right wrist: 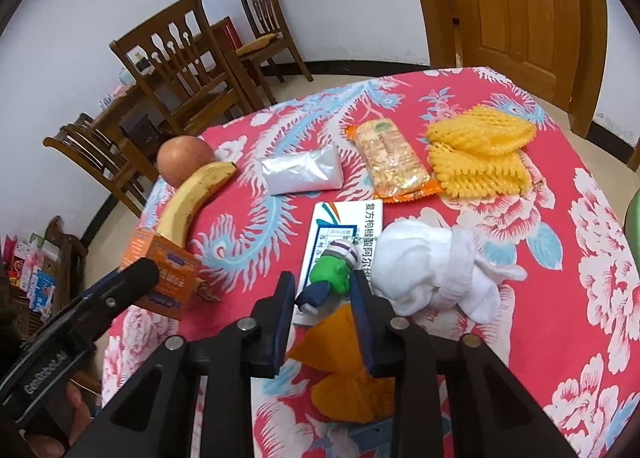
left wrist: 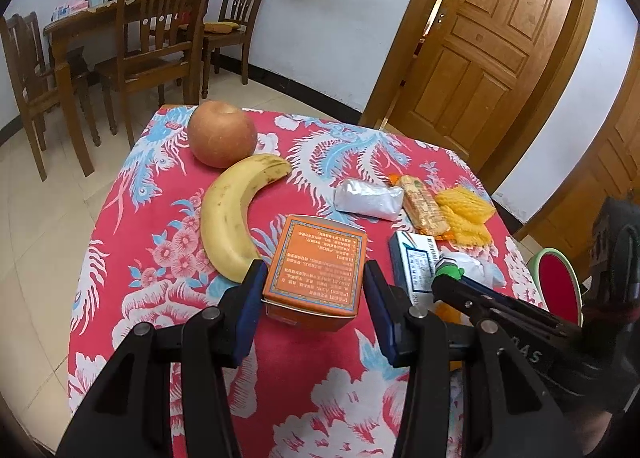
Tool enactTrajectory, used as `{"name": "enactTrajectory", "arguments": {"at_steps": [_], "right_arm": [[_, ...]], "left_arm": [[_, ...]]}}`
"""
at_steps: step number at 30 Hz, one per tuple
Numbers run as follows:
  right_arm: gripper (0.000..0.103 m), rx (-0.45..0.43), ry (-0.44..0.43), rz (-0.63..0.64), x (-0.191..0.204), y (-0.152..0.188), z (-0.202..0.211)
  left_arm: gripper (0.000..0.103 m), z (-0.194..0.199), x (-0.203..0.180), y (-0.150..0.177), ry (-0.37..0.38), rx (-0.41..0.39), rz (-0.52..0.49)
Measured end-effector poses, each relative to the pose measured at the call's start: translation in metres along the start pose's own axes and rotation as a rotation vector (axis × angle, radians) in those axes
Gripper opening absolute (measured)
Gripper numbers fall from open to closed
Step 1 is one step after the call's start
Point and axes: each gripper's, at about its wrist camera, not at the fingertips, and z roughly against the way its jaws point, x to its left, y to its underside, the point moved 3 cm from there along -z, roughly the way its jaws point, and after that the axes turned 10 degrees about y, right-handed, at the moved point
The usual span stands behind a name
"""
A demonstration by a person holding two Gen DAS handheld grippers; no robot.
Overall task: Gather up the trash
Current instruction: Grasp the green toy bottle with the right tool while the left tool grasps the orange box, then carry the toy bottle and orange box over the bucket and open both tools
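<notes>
An orange carton stands on the red flowered tablecloth, and my left gripper is shut on it, blue pads against both sides. In the right wrist view that carton leans against a banana. My right gripper is shut on a small green and blue figure with a striped cap, which lies over a white and blue medicine box. Beside it is crumpled white tissue. An orange wrapper lies under the right fingers.
Farther back lie a white pouch, a snack bar pack and yellow foam netting. The banana and an apple sit at the left. Wooden chairs and a door stand beyond the table.
</notes>
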Motion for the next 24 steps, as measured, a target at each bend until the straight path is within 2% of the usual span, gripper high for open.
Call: {"name": "enactTrajectory", "arguments": {"at_steps": [13,24], "right_arm": [[0.031,-0.095,-0.083,-0.046,-0.021,-0.011,0.057],[0.031,-0.194,-0.061,-0.086,-0.062,-0.017,0.108]], "left_arm": [[0.049,0.008,-0.04,-0.003,0.042,-0.011,-0.051],[0.049,0.005,-0.086,-0.003,0.092,-0.006,-0.097]]}}
